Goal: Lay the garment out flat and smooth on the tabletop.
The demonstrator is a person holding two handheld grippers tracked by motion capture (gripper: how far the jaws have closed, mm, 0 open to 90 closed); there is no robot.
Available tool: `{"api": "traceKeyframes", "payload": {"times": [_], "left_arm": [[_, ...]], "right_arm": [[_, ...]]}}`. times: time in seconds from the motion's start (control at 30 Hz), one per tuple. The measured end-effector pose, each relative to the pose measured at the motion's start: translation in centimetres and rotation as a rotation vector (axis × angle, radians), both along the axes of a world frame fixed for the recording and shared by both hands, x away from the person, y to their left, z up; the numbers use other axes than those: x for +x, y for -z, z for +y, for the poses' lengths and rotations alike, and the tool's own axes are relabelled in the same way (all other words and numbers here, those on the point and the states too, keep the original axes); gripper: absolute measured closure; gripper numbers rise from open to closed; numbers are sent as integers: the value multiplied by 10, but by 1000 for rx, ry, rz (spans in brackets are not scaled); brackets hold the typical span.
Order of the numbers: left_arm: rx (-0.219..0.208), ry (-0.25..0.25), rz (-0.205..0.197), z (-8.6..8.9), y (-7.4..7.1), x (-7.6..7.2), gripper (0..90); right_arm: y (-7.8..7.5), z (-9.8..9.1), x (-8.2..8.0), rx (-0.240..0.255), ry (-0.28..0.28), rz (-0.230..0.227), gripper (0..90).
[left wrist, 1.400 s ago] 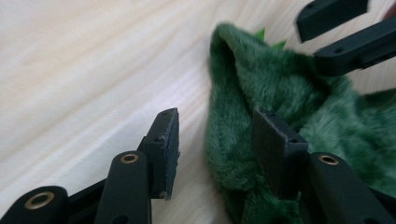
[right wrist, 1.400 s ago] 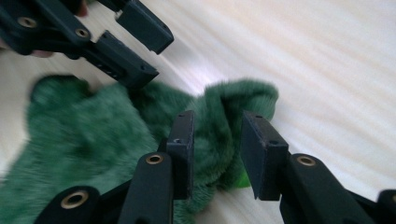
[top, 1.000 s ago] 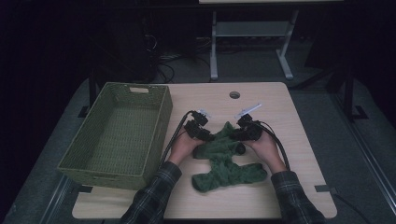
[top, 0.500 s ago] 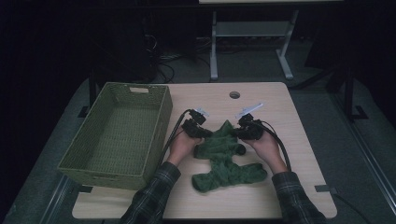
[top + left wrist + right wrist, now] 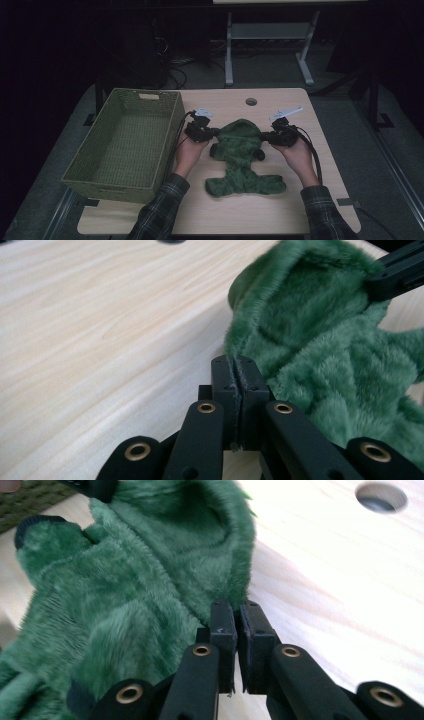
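Note:
A green fuzzy hooded garment [image 5: 242,155] lies on the wooden table [image 5: 225,215], its lower part flat and its hood end lifted. My left gripper [image 5: 212,132] is shut on the hood's left edge, and the left gripper view shows the fabric edge [image 5: 325,350] pinched between the closed jaws of the gripper [image 5: 234,365]. My right gripper [image 5: 267,137] is shut on the hood's right edge. In the right gripper view its tips [image 5: 236,612] clamp the fuzzy rim [image 5: 140,580]. The hood opening is stretched between the two grippers.
A green woven basket [image 5: 120,187] stands empty at the left of the table, close beside the left hand. A round cable hole [image 5: 251,101] sits in the tabletop behind the garment. Metal stand legs [image 5: 229,60] rise on the floor beyond the table.
Both grippers closed on the garment's top edge, then rose and drew slightly apart. The hood end has lifted off the table and opened out.

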State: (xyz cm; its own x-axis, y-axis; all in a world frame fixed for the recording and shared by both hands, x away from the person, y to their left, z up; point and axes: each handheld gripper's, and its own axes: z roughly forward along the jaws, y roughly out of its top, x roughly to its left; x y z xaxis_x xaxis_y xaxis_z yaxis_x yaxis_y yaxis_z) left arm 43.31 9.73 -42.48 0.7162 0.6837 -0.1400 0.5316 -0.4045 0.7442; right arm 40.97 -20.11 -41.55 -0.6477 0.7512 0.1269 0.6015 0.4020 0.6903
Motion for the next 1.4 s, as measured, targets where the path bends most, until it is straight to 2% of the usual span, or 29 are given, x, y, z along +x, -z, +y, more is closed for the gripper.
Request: {"api": "traceKeyframes", "payload": {"times": [0.07,0.13,0.17,0.27,0.4,0.47,0.53,0.57,0.63,0.67,0.73,0.8,0.87,0.97,1.03,1.13,1.2,1.3,1.33,1.37,1.4], "left_arm": [[-8,-9,20,0,10,2,887],[8,-12,40,-2,19,4,887],[11,-17,53,-2,24,5,888],[22,-23,62,-3,31,7,888],[30,-29,77,-4,39,11,879],[70,-35,62,-5,39,10,863],[49,-40,67,-1,36,9,796],[46,-43,54,1,32,9,783],[30,-49,32,3,25,8,769],[14,-51,18,3,20,7,769],[8,-40,4,2,14,8,770],[-1,-24,-6,-4,9,12,780],[5,-12,-9,-10,8,16,801],[-9,14,-12,-20,6,23,834],[-27,34,-2,-29,8,27,850],[4,69,15,-43,13,30,861],[56,100,46,-50,21,31,874],[118,115,81,-53,32,33,889],[131,116,86,-53,36,33,893],[144,119,89,-53,38,33,894],[129,110,91,-52,38,33,896]], "right_arm": [[11,-4,2,2,28,45,868],[20,-5,4,2,39,83,872],[23,-5,5,0,42,90,873],[34,-4,6,-21,59,106,875],[42,-5,9,-23,78,112,867],[44,-3,9,-40,76,105,807],[42,-2,8,-69,76,81,715],[38,-4,6,-57,72,82,707],[30,-7,3,-29,64,54,687],[27,-7,2,-21,63,45,695],[19,-8,0,-13,60,5,735],[16,-7,0,4,66,-14,786],[16,-4,8,-3,67,8,827],[19,2,17,10,64,-12,891],[23,7,23,6,50,25,895],[29,15,27,-6,26,42,896],[33,19,28,-26,10,52,896],[42,24,27,-88,-7,68,897],[45,24,27,-103,-10,70,898],[46,22,27,-92,-12,71,898],[45,21,27,-93,-7,74,898]]}}
